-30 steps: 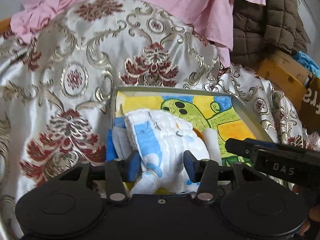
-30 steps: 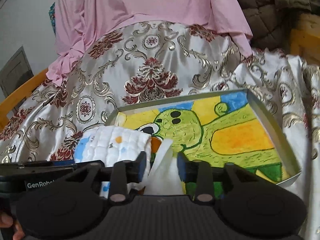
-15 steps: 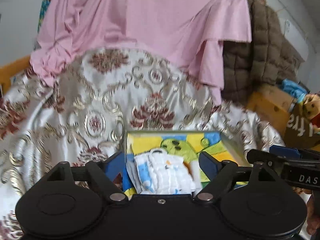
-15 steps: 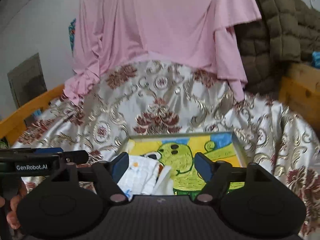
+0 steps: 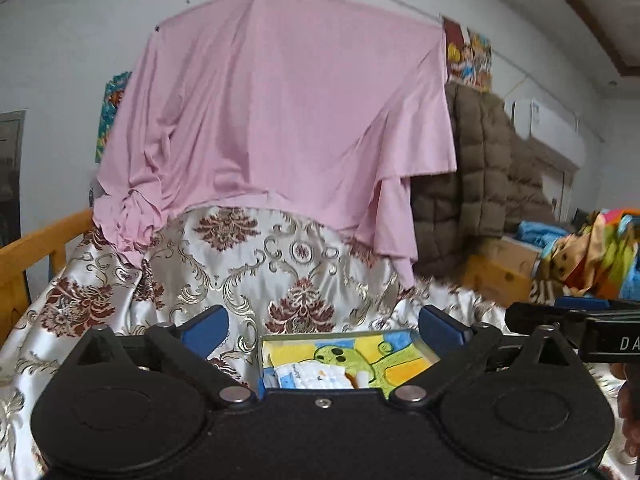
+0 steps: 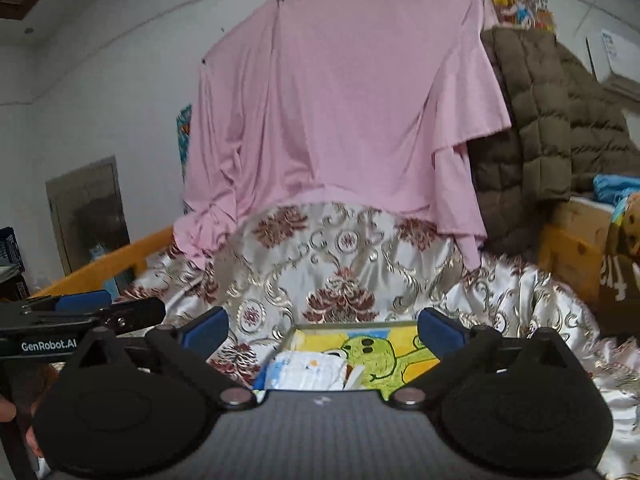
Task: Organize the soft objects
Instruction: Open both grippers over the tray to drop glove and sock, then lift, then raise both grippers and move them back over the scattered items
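showing both grippers above a shallow tray (image 5: 425, 347) with a cartoon-painted floor, set on a brocade bedspread (image 5: 256, 268). left gripper (image 5: 324, 330) with jaws spreading to full width, nothing between the blue pads; right gripper (image 6: 323, 330) likewise opening, likewise empty. folded quilted cloth (image 5: 310, 376), white with blue patches, lying inside the tray at its near left corner, close against the left wall; same cloth (image 6: 306, 372) in the right view, with a small white piece (image 6: 354, 376) just beside it on the green figure. pink sheet (image 5: 288, 120) hung from a line behind, brown quilted coat (image 5: 484, 168) to its right; neither touched. judged stage: cloth deposited, both tools released and clear. possible faults from here: folded bundle springing open once unpressed, owing to soft layers with no weight on top; tray sliding or tilting on the slippery, rumpled bedspread if nudged on a later approach; loose white piece slipping out of the stack.
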Motion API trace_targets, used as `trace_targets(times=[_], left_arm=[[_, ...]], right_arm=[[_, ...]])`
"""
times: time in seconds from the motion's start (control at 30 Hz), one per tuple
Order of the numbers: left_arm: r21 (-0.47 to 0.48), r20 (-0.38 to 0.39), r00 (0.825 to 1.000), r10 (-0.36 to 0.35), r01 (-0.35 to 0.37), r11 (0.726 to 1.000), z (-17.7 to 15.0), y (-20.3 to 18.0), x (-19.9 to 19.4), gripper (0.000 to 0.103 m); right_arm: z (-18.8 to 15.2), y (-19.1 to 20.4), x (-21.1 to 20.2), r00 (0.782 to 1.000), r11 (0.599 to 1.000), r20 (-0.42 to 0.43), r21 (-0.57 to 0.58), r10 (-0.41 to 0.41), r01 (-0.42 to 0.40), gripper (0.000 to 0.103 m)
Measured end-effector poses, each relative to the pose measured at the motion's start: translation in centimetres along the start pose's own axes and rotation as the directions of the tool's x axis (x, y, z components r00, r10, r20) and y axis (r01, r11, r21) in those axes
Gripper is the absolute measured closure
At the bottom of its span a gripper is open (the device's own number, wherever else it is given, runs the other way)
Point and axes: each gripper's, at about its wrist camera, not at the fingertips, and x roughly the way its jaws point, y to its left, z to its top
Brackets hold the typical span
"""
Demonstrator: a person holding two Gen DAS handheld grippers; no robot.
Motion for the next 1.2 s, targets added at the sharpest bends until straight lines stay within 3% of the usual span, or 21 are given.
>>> trace_targets(times=[0.23, 0.57, 0.87, 1.2], left_arm=[[-0.008, 0.02, 1.0, -0.015, 0.015, 1.0, -1.6, 0.4, -5.6, 0.001], [0.01, 0.003, 0.999, -0.032, 0.032, 0.999, -4.9, 1.1, -10.8, 0.001], [0.096, -0.09, 0.995, -0.044, 0.053, 0.994, -8.8, 2.0, -13.2, 0.001], [0.107, -0.218, 0.974, -0.061, 0.086, 0.991, -12.0, 3.3, -13.5, 0.001]], right_arm=[[-1.2, 1.5, -5.5, 0.999, 1.0, 0.048, 0.002, 0.017, -0.017, 0.0], [-4.8, 3.5, -10.2, 0.997, 0.999, 0.08, -0.035, -0.013, 0.015, 0.0], [-9.2, 5.0, -12.4, 0.998, 0.995, 0.059, -0.091, -0.032, 0.037, 0.0], [-14.3, 5.7, -12.8, 0.998, 0.992, -0.057, -0.121, -0.028, 0.02, 0.0]])
